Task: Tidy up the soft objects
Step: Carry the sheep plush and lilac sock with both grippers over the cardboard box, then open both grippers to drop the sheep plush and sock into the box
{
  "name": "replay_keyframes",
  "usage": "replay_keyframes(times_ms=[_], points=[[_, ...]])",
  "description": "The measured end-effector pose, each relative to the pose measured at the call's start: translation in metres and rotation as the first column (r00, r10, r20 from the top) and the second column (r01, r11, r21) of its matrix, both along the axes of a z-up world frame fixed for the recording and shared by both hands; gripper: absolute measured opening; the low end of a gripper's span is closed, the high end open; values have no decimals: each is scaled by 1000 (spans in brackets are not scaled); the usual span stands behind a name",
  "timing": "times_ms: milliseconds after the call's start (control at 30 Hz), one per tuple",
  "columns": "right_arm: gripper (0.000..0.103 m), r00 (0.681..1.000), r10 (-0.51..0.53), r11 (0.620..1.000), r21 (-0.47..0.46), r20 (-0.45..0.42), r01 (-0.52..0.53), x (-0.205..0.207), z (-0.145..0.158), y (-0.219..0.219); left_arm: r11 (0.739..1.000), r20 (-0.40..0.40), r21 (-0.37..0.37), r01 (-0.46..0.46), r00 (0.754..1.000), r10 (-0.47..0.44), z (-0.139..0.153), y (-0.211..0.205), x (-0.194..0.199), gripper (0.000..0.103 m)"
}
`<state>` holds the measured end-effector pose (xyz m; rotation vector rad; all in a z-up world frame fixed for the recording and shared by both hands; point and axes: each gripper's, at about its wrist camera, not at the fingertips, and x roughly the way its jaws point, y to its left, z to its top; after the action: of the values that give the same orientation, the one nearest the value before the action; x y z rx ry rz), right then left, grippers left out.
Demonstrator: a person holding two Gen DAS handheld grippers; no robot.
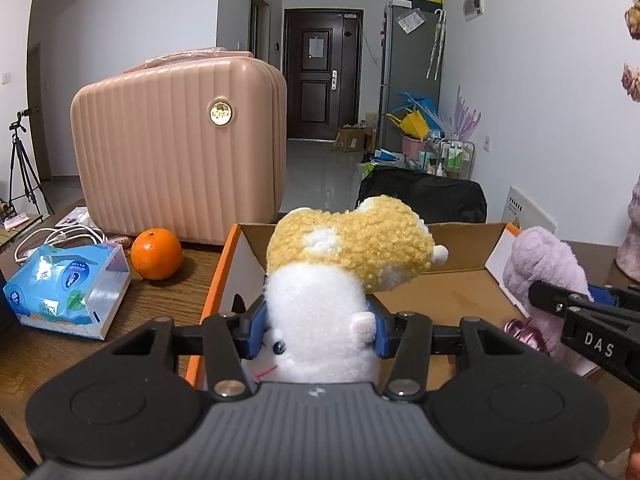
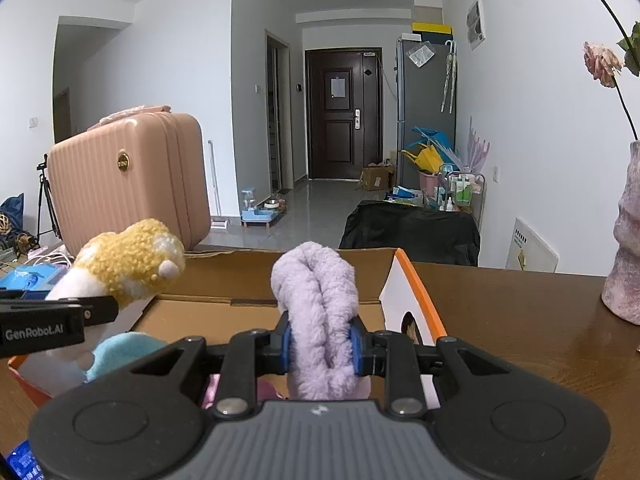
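While the left gripper (image 1: 320,330) clamps a yellow-and-white hamster plush (image 1: 340,264), the right gripper (image 2: 322,346) pinches a lilac plush (image 2: 318,312), both above 1 open cardboard box (image 1: 452,294).

Premises are a lived-in residential apartment, evidenced by a dark panelled entrance door (image 2: 343,114) closing a tiled hallway, a grey refrigerator (image 2: 424,114), a pink suitcase (image 1: 180,148), tissue pack (image 1: 68,290) and orange (image 1: 156,254) on a wooden table (image 2: 520,344), and a vase (image 2: 626,256) of dried roses.
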<state>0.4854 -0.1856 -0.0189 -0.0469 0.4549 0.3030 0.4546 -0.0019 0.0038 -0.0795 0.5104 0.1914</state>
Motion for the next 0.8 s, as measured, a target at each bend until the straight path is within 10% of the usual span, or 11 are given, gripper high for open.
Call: replay_keyframes(times_ms=[267,500,800], points=[[40,1000,-27,1000,-9,-2,27,4,2,1,1000,1,5,-1,1000,1,-3,0,1,67],[97,996,-80,997,4,37,80,-1,8,-7,999,34,14,-37,999,36,1,1,-4,91],[103,995,-96,995,4,30,96,3,11,-12,996,46,-5,-86,995,86,4,7,-6,103]])
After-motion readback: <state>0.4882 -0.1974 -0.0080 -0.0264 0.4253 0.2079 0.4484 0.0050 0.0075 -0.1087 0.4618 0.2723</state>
